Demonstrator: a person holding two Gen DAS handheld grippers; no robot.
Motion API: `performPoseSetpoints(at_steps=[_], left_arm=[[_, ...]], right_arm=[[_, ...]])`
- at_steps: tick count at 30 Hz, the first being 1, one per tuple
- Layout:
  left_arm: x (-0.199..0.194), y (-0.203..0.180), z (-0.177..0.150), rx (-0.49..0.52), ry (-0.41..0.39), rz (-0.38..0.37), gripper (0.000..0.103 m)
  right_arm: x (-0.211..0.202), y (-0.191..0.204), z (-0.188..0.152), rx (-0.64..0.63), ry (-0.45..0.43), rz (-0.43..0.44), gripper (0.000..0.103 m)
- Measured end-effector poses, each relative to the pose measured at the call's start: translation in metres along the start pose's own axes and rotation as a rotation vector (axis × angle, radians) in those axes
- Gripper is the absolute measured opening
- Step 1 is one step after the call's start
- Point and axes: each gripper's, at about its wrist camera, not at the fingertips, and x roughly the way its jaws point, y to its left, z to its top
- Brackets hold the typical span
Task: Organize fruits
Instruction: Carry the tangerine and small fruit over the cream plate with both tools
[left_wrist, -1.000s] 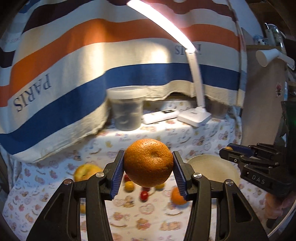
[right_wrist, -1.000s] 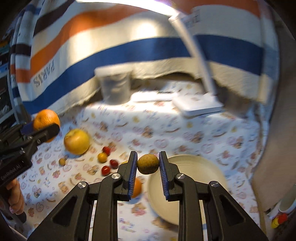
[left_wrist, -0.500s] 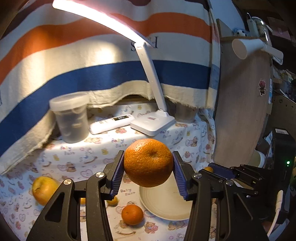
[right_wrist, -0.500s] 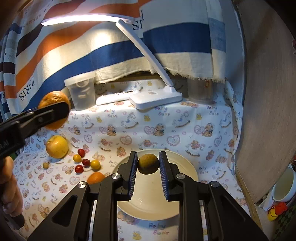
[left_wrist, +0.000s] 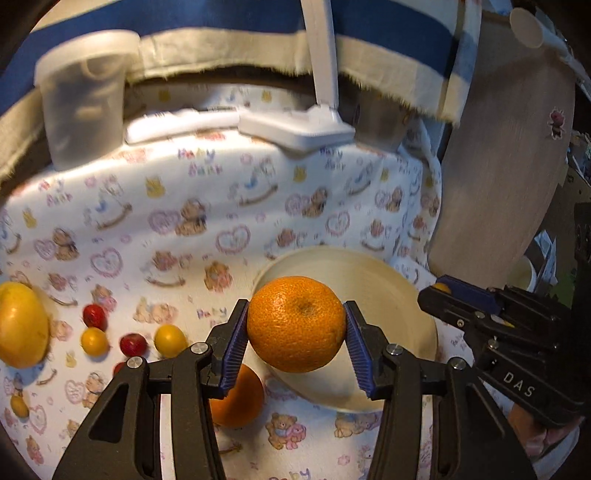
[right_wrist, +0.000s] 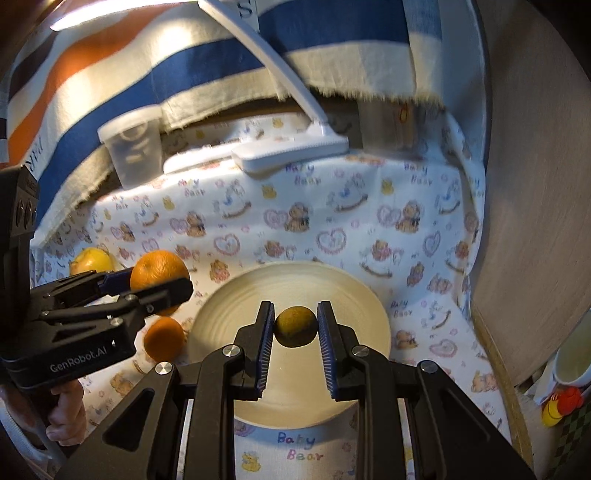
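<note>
My left gripper (left_wrist: 295, 332) is shut on a big orange (left_wrist: 295, 323), held in the air over the near left rim of the cream plate (left_wrist: 391, 280). My right gripper (right_wrist: 295, 326) is shut on a small brownish-green round fruit (right_wrist: 295, 326) above the middle of the same plate (right_wrist: 354, 291). In the right wrist view the left gripper (right_wrist: 162, 282) and its orange (right_wrist: 157, 269) hang left of the plate. A smaller orange (left_wrist: 240, 398) lies on the cloth beside the plate's left edge. Several cherry tomatoes (left_wrist: 131, 343) and a yellow apple (left_wrist: 20, 325) lie further left.
A white desk lamp (left_wrist: 295, 129), a white remote (left_wrist: 181, 123) and a lidded plastic tub (left_wrist: 83, 96) stand at the back under a striped cloth. A wooden board (left_wrist: 506, 184) closes off the right side. The table wears a bear-print cloth (right_wrist: 295, 221). A mug (right_wrist: 572, 354) sits at lower right.
Both grippers have sunk and swung toward the plate, each keeping its fruit. The plate now sits right under them, and the lamp head has left the left wrist view.
</note>
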Motion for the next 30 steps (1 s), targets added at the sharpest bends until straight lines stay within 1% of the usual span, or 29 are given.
performPoseSetpoints(at_steps=[4,7,14,17,20,30], left_arm=[[0.011,-0.003,-0.008,0.020,0.051,0.008,0.049],[0.016,-0.001,-0.012,0.004,0.076,-0.024,0.049],[0.017,-0.007,-0.015,0.033,0.078,-0.051,0.049],[0.020,-0.011,-0.017,0.049,0.090,-0.044,0.049],[0.024,-0.012,-0.017,0.054,0.100,-0.021,0.049],[0.030,-0.005,-0.017,0.039,0.125,-0.035,0.049]], right_arm=[[0.012,-0.004,-0.005,0.010,0.043,-0.019,0.025],[0.020,-0.009,-0.008,0.029,0.080,-0.022,0.025],[0.036,-0.017,-0.014,0.046,0.170,-0.043,0.025],[0.041,-0.017,-0.016,0.048,0.201,-0.041,0.025],[0.045,-0.017,-0.017,0.047,0.212,-0.050,0.025],[0.052,-0.021,-0.018,0.064,0.245,-0.055,0.025]])
